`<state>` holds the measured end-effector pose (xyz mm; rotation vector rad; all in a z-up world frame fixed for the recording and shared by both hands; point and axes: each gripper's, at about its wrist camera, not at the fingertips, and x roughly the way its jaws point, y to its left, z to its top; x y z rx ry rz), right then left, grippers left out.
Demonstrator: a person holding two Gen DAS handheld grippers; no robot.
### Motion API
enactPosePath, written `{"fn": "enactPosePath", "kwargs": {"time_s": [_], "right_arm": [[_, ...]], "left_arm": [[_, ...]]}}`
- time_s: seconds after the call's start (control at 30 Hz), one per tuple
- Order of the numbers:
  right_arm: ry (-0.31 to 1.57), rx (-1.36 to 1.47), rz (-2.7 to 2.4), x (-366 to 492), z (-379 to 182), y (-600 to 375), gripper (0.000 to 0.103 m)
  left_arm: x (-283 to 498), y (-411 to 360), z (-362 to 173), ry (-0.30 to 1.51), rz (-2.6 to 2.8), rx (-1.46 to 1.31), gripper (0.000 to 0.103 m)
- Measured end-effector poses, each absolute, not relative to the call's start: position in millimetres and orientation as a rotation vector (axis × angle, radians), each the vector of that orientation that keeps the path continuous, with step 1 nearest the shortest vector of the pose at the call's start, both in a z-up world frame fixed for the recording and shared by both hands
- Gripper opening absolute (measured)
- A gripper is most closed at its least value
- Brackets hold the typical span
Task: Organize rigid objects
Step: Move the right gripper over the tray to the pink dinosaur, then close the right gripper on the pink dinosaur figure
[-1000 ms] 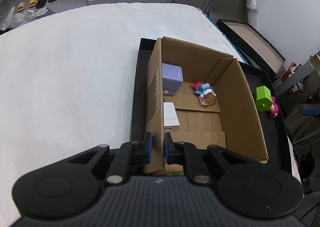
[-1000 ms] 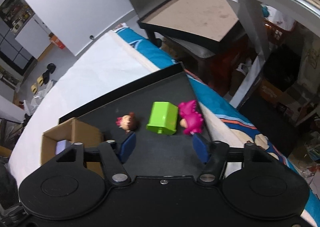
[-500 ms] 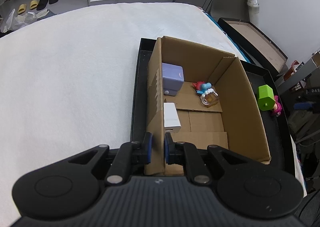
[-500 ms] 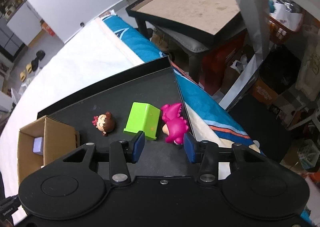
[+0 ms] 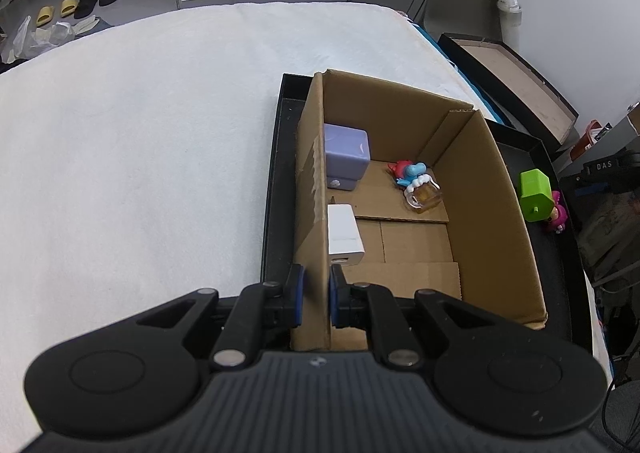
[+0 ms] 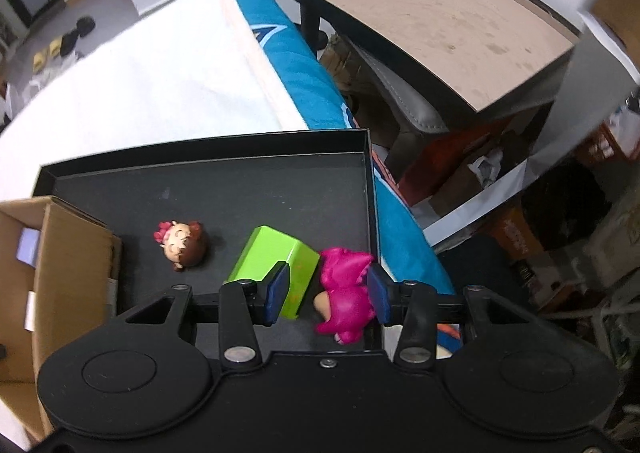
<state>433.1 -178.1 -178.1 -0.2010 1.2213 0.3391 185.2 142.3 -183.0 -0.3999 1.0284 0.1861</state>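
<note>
The pink dinosaur toy [image 6: 346,295] lies on the black tray [image 6: 224,193], in its corner nearest the blue bedding, touching the green block [image 6: 276,259] on its other side. The right gripper [image 6: 326,293] straddles the dinosaur with one pad beside its back and the other over the green block; whether the pads press on the toy cannot be told, and its underside is hidden by the gripper body. A small brown-haired doll head [image 6: 182,243] lies apart on the tray floor. The left gripper [image 5: 316,295] is clamped on the near wall of the cardboard box [image 5: 508,221], which stands on the same tray. Inside the box sit a lilac cube [image 5: 346,157], a white block [image 5: 344,233] and a red-and-blue figure [image 5: 408,171] touching a clear, amber-coloured item [image 5: 426,195] too small to identify. The box's near corner is cut off behind the left gripper.
</note>
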Motion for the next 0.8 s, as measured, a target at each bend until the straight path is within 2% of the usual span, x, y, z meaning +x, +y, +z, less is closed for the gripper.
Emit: {"fn": "enactPosePath", "kwargs": {"time_s": [0.3, 0.53, 0.8], "right_arm": [[1.248, -0.256, 0.348, 446.3, -184.0, -174.2, 0.042], [1.282, -0.272, 0.362, 449.6, -194.7, -171.1, 0.036], [1.322, -0.256, 0.348, 443.5, -216.8, -176.3, 0.035]], "left_arm": [[186.9, 141.6, -183.4, 1.031, 0.189, -0.399, 0.011], [187.2, 141.4, -184.1, 1.032, 0.190, -0.399, 0.012], [187.2, 141.8, -185.6, 1.033, 0.189, -0.399, 0.012]]}}
